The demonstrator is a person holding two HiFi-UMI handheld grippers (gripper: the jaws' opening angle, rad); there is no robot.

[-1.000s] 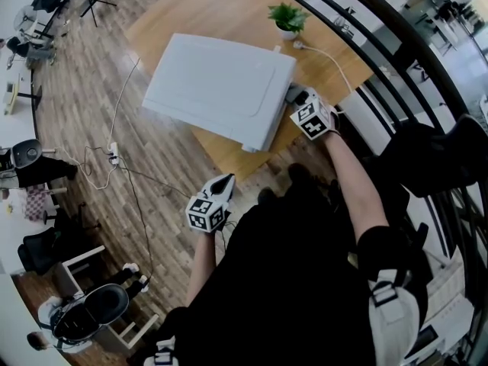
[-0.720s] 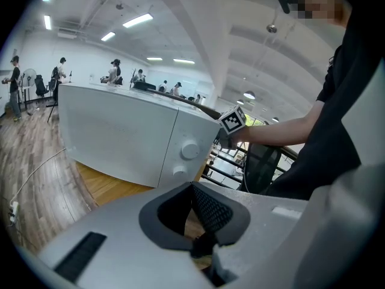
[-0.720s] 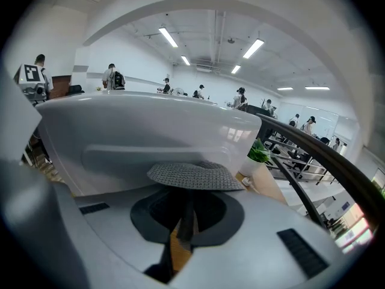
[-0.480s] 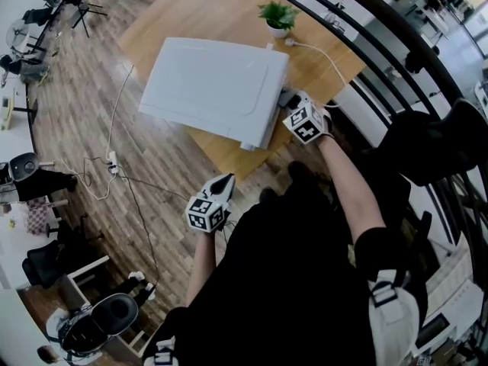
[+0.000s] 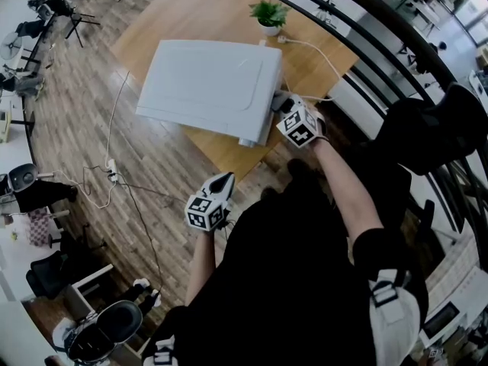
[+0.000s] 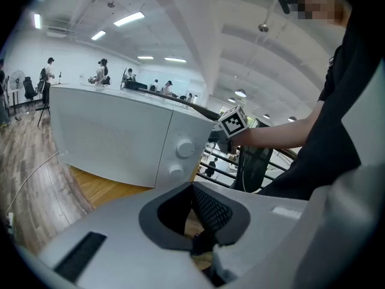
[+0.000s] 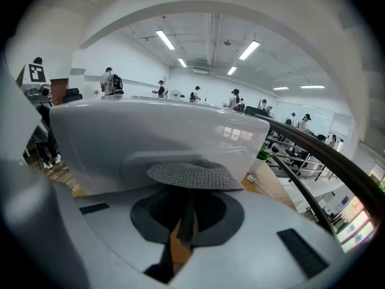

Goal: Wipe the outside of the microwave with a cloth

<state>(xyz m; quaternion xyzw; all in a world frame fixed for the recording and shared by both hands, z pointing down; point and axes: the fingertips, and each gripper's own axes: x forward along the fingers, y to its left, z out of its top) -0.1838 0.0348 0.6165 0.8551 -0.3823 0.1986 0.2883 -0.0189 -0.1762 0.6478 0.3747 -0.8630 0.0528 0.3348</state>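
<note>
A wooden table point(image 5: 206, 10) fills the upper middle of the head view, with a small potted plant point(image 5: 268, 14) near its far edge and a white cable point(image 5: 319, 50) beside it. At left, a power strip point(image 5: 112, 175) lies on the plank floor point(image 5: 84, 113). A black railing point(image 5: 396, 46) crosses the upper right.

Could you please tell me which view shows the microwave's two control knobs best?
The left gripper view: it faces the microwave front, with both knobs visible. The head view looks down on its top, so the front is almost hidden. The right gripper view shows only a side wall behind the cloth.
</note>
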